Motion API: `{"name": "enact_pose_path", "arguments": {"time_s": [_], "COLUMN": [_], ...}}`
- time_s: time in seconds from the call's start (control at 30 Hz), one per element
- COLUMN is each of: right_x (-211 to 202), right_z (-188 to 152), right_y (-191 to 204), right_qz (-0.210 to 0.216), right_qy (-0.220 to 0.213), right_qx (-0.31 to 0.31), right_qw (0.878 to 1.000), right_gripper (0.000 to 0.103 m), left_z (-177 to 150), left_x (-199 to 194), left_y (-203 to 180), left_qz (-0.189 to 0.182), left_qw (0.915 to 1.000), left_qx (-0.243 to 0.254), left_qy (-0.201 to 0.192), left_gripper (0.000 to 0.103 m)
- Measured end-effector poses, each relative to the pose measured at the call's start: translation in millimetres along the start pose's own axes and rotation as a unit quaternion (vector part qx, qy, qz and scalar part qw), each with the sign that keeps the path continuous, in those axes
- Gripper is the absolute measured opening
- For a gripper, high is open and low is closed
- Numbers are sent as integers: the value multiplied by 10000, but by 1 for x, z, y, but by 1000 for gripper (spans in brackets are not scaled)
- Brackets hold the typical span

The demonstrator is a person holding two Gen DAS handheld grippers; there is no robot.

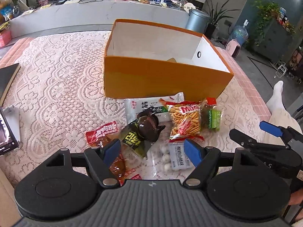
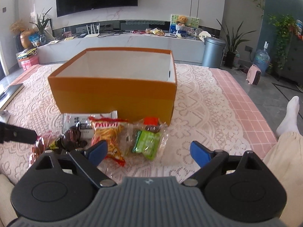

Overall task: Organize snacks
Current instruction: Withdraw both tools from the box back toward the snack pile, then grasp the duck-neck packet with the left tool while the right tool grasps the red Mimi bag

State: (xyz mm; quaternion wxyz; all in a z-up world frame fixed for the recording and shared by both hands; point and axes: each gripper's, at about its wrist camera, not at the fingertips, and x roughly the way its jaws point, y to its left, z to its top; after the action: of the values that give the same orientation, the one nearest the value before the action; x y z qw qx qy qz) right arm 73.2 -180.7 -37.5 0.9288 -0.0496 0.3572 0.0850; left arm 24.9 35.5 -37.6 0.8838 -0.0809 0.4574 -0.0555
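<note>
An open orange box (image 1: 161, 75) (image 2: 113, 92) with a white inside stands on the lace-covered table. Before it lies a heap of snack packets: an orange stick-snack bag (image 1: 184, 121) (image 2: 108, 132), a clear packet with a green label (image 1: 211, 118) (image 2: 147, 143), a dark brown packet (image 1: 148, 125) (image 2: 73, 137), a black-and-yellow packet (image 1: 132, 141), a red packet (image 1: 102, 132), a white packet (image 1: 144, 106) (image 2: 81, 122) and a clear pack of white balls (image 1: 174, 156). My left gripper (image 1: 153, 151) hovers open over the heap. My right gripper (image 2: 149, 152) (image 1: 251, 132) stands open just before the green-label packet, holding nothing.
A dark book (image 1: 7, 79) (image 2: 11, 91) and a lit phone screen (image 1: 6, 134) lie at the table's left edge. A person's leg and white sock (image 2: 289, 111) are at the right. A grey bin (image 2: 213, 52), plants and a TV counter stand beyond the table.
</note>
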Motion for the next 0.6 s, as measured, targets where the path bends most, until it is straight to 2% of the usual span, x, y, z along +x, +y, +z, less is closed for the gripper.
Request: {"name": "enact_pose_path", "arguments": {"time_s": [0.07, 0.17, 0.3, 0.43, 0.6], "right_x": [2, 6, 13, 18, 21], "right_z": [-8, -17, -20, -21, -21], "right_y": [3, 5, 8, 10, 14], "right_qz": [-3, -75, -106, -110, -102], "right_qy": [16, 61, 138, 166, 155], "right_qx": [-96, -276, -346, -375, -446], "right_qw": [10000, 9996, 9993, 9991, 9988], "right_gripper": [91, 91, 91, 91, 91], "left_z": [-3, -8, -12, -13, -14], "left_x": [3, 15, 25, 39, 58], "left_y": [6, 16, 28, 37, 42], "left_qz": [127, 373, 513, 881, 1127], "left_qw": [9999, 9985, 9962, 9921, 9872], "left_qx": [-46, -227, -404, -608, -841], "left_qy": [56, 344, 569, 661, 748], "left_gripper": [89, 89, 89, 89, 89]}}
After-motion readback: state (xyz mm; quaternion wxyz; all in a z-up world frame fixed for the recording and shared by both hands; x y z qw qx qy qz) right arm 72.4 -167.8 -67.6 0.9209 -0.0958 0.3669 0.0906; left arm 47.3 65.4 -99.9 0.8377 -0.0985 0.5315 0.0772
